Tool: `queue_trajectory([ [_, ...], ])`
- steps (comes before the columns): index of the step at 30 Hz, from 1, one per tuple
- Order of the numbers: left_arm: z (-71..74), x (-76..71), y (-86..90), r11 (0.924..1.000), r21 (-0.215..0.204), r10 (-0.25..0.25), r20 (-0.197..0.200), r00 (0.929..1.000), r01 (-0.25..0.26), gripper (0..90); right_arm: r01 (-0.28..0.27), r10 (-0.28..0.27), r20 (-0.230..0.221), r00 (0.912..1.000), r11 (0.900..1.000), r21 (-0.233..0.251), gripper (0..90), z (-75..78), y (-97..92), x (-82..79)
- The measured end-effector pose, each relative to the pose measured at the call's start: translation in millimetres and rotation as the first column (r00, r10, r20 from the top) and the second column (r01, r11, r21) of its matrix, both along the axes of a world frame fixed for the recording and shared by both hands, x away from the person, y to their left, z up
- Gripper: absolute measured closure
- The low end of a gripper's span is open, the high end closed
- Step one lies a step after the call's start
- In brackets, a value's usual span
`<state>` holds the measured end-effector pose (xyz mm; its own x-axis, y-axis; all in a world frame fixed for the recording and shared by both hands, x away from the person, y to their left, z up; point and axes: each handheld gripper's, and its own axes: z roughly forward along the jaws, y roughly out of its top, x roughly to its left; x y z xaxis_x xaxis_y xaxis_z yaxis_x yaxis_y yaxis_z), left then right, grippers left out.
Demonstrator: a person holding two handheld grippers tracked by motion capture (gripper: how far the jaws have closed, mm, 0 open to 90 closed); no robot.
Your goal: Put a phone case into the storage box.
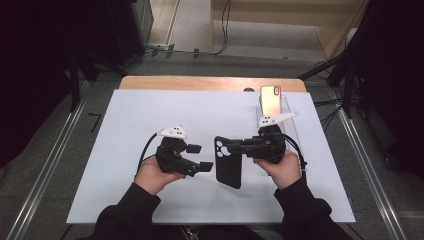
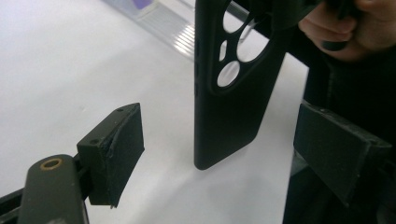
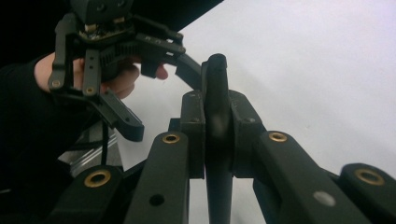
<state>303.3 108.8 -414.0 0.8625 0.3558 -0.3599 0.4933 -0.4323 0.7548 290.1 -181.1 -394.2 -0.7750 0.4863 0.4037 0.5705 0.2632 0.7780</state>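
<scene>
Black phone case (image 1: pixel 228 162) is clamped at its top edge by right gripper (image 1: pixel 239 147), hung upright just above white table (image 1: pixel 125 125). Left gripper (image 1: pixel 200 157) is held w/ jaws wide apart, empty, near case.

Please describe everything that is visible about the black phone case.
The black phone case looks like matte, soft plastic or rubber, with rounded corners and several round camera cut-outs near its top end. The right gripper is shut on that end, its pads pressing both faces. The case is empty; whether it touches the white table is unclear.
</scene>
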Motion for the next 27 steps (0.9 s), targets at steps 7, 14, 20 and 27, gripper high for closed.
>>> queue_trajectory([
  [7,6.8,5.8,-1.0,0.996,-0.005,-0.089,0.025,0.9957,0.089,16.4,-0.051,0.051,0.006,0.9987,0.9986,0.011,77.0,0.6,-5.7,2.8],
  [14,13.3,11.7,1.3,0.9881,-0.024,-0.151,0.045,0.9876,0.152,16.5,-0.099,0.099,0.002,0.9951,0.9947,0.028,77.0,0.2,-3.3,3.7],
  [20,17.5,14.7,2.0,0.9836,-0.041,-0.174,0.046,0.9837,0.176,16.6,-0.142,0.142,-0.009,0.9898,0.9889,0.045,77.0,-1.2,-0.1,4.2],
  [27,19.0,18.2,-0.6,0.9754,-0.056,-0.212,0.036,0.9767,0.214,22.9,-0.182,0.181,0.013,0.9833,0.9825,0.04,77.0,-1.6,5.5,2.8],
])
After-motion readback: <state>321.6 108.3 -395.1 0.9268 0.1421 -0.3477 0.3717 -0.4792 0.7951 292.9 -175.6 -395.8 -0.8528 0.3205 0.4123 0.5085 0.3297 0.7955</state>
